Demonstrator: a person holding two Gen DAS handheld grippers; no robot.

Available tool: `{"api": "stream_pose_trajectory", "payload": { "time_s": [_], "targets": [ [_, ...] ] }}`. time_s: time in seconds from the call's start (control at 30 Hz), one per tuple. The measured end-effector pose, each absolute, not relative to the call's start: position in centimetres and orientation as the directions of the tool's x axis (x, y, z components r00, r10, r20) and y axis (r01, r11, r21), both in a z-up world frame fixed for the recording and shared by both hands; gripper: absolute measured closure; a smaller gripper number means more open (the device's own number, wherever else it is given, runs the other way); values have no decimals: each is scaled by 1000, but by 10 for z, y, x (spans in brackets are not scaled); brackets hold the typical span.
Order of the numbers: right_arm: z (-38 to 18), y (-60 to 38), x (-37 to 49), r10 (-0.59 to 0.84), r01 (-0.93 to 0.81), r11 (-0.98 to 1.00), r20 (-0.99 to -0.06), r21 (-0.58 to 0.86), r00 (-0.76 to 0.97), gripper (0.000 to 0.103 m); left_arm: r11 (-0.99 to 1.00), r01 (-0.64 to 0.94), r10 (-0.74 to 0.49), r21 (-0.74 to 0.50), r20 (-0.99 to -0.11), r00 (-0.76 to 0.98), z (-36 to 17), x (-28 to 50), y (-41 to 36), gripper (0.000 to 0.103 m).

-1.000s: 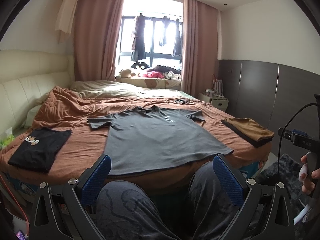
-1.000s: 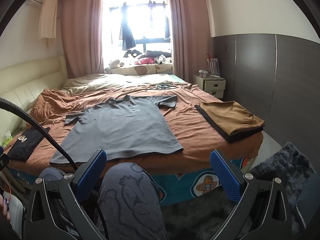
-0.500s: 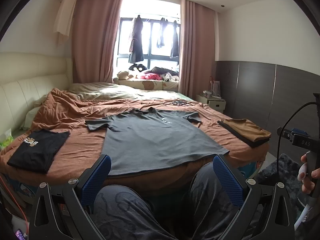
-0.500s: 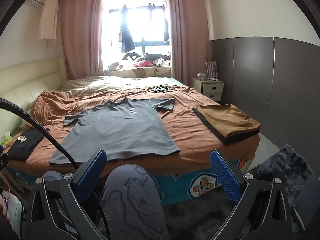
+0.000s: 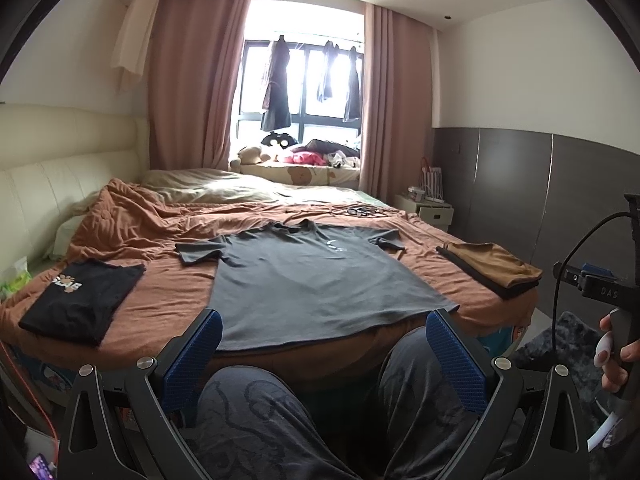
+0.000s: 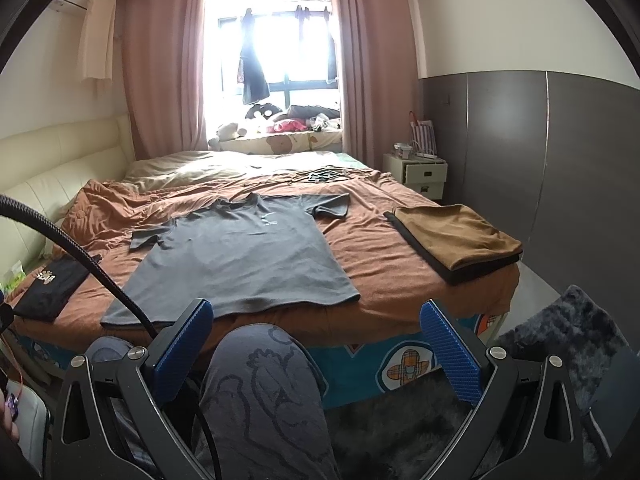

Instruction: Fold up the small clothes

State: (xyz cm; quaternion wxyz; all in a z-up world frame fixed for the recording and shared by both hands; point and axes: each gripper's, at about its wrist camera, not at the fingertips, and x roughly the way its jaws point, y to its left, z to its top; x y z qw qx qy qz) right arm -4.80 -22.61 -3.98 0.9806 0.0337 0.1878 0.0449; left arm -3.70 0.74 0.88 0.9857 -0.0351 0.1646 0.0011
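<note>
Both tongs (image 5: 320, 354) (image 6: 316, 346) are black frames with silver screws and blue ribbed pads (image 6: 182, 346). Between them show grey trousers (image 6: 260, 396) printed with dark line drawings (cartoon-like). A black cable (image 6: 80, 256) arcs left.

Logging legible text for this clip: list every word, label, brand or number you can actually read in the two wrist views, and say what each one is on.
"DAS" - on the black gripper handle at the right edge of the left wrist view.
Pale print on the folded black T-shirt: lettering, too blurred to read.
Small white mark on the chest of the spread grey T-shirt: too small to read.
Cartoon patches on the teal bed skirt: pictures, no readable words.
</note>
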Motion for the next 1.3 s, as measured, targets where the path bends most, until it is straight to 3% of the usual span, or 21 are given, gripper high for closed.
{"api": "stream_pose_trajectory", "payload": {
  "time_s": [0.8,1.3],
  "targets": [
    [-40,-211,-11,114,-74,990,-377,119,919,0,993,-72,38,-90,-336,941,5,-19,48,0],
    [-33,-180,71,173,-134,983,-407,122,897,0,977,-159,96,-140,-375,922,-7,37,116,0]
  ]
}}
